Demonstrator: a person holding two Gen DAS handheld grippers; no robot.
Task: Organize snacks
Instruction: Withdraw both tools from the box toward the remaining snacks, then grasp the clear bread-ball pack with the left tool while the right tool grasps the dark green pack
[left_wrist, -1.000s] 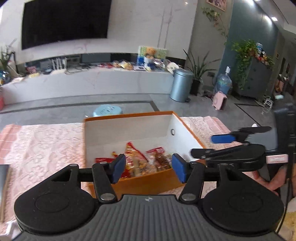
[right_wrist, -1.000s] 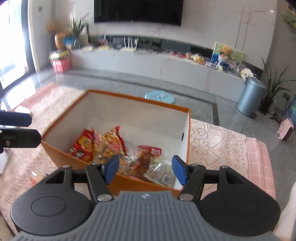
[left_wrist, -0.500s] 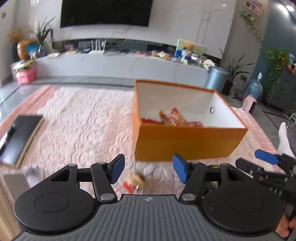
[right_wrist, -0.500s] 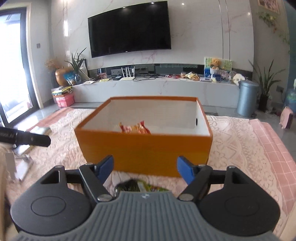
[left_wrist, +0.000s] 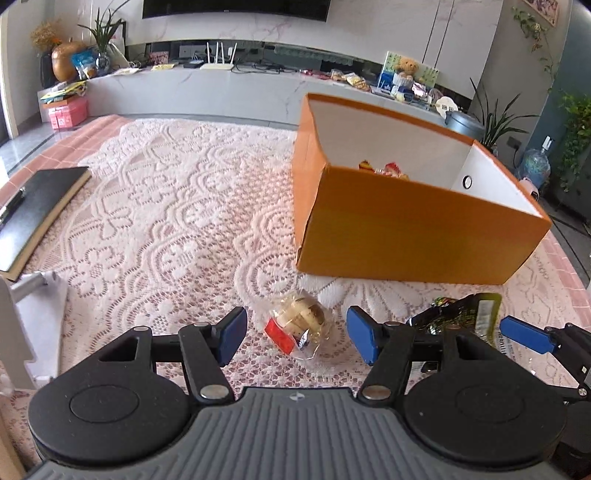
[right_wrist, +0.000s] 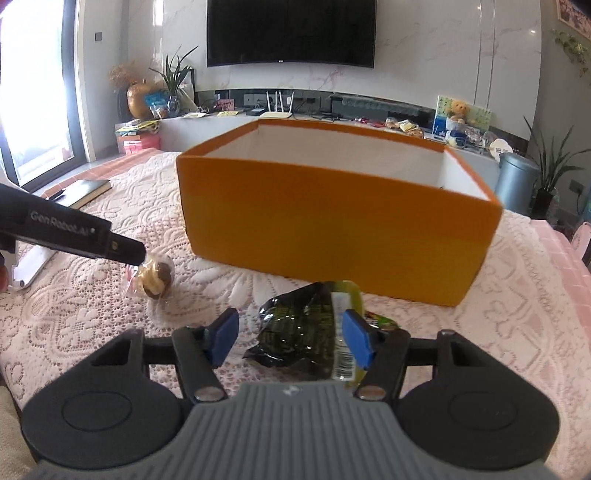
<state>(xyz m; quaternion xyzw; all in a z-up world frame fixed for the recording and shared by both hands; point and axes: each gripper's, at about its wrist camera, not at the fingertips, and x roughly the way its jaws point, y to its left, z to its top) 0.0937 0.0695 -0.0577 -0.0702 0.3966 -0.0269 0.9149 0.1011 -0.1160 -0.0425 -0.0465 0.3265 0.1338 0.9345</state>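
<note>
Nearest in the left wrist view, the left gripper (left_wrist: 296, 336) hangs low over the lace tablecloth (left_wrist: 177, 206) with its blue pads spread wide; its jaws have just been opening, and a small clear-wrapped pastry (left_wrist: 297, 325) with a red label lies on the cloth between them, touching neither pad. In the right wrist view the right gripper (right_wrist: 291, 338) straddles a dark green snack packet (right_wrist: 295, 334) lying on the cloth; its jaws have just been closing. The right pad sits at the packet's barcoded edge, the left pad stands clear of it, and whether the right pad actually presses the packet cannot be told. The two snacks lie near each other, the pastry to the left of the packet, both on the near side of an orange box (right_wrist: 332, 236). The box stands open-topped just beyond them, white inside, with a few red and yellow snack wrappers (left_wrist: 384, 170) showing above its near wall. Far left on the cloth a dark notebook (left_wrist: 33, 210) lies flat. Beyond the table runs a long white counter (right_wrist: 229, 129) beneath a wall-mounted television (right_wrist: 291, 31)
</note>
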